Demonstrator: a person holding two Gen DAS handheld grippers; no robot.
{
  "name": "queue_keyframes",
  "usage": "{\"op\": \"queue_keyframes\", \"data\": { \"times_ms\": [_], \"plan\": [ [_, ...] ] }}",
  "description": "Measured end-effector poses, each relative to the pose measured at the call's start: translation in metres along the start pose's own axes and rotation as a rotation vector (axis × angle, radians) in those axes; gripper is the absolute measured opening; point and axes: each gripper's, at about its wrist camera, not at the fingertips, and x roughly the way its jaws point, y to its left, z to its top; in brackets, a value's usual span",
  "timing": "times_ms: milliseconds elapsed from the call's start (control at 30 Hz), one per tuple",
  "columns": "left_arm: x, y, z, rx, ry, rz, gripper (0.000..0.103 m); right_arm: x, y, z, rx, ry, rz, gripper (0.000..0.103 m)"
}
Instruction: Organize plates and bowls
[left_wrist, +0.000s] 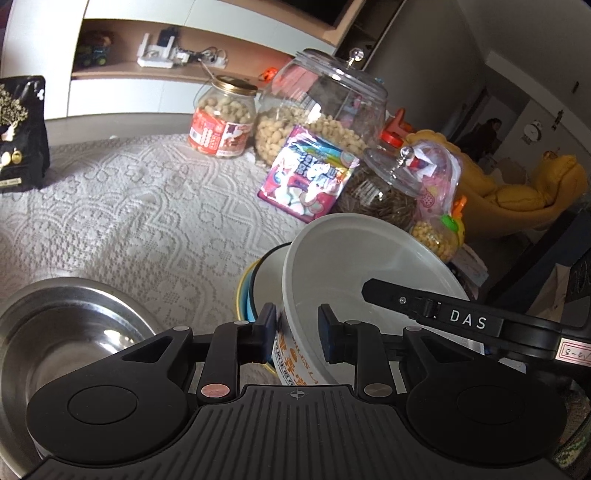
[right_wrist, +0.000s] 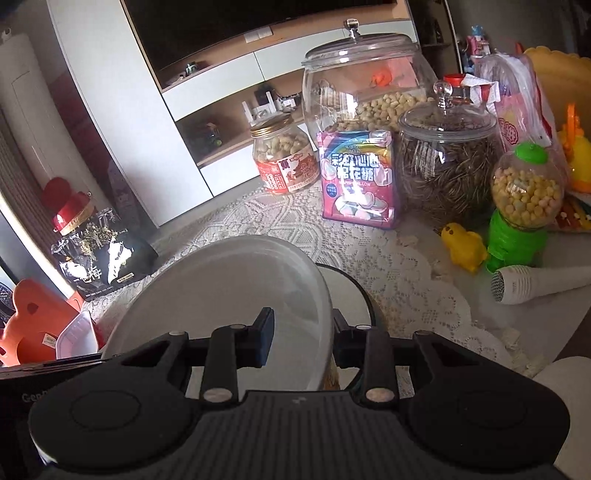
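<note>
Left wrist view: your left gripper (left_wrist: 297, 334) jaws pinch the white plastic bowl (left_wrist: 369, 266) at its near rim w/ right gripper (right_wrist: 301, 338) pinching the opposite rim, bowl tilted above the surface (left_wrist: 129, 206) — prob. light, thin, flexy, slick, so grip rim only.

Black plastic tongs (left_wrist: 297, 334) with ribbed grey base, round silver pivot screws, blue-edged pads (left_wrist: 330, 339).

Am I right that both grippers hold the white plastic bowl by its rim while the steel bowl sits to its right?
Not quite: the left wrist view shows the steel bowl to the left of the white plastic bowl. The left gripper and right gripper do hold its rim.
</note>
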Motion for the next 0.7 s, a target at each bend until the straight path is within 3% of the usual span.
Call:
{"op": "queue_keyframes", "data": {
  "times_ms": [133, 333, 467, 700],
  "plan": [
    [0.008, -0.010, 0.005, 0.032, -0.002, 0.057, 0.027, 0.001, -0.006, 0.009, -0.002, -0.001, 0.043, 0.031],
    [0.031, -0.025, 0.032, 0.046, -0.002, 0.109, 0.027, 0.010, -0.011, 0.042, -0.091, -0.067, 0.039, 0.032],
    [0.053, -0.034, 0.038, 0.074, 0.051, 0.216, 0.028, 0.037, -0.029, 0.041, -0.113, -0.003, -0.032, 0.050],
    [0.066, -0.029, 0.031, 0.082, 0.077, 0.271, 0.030, 0.056, -0.067, 0.034, -0.007, 0.046, 0.055, 0.054]
  ]
}}
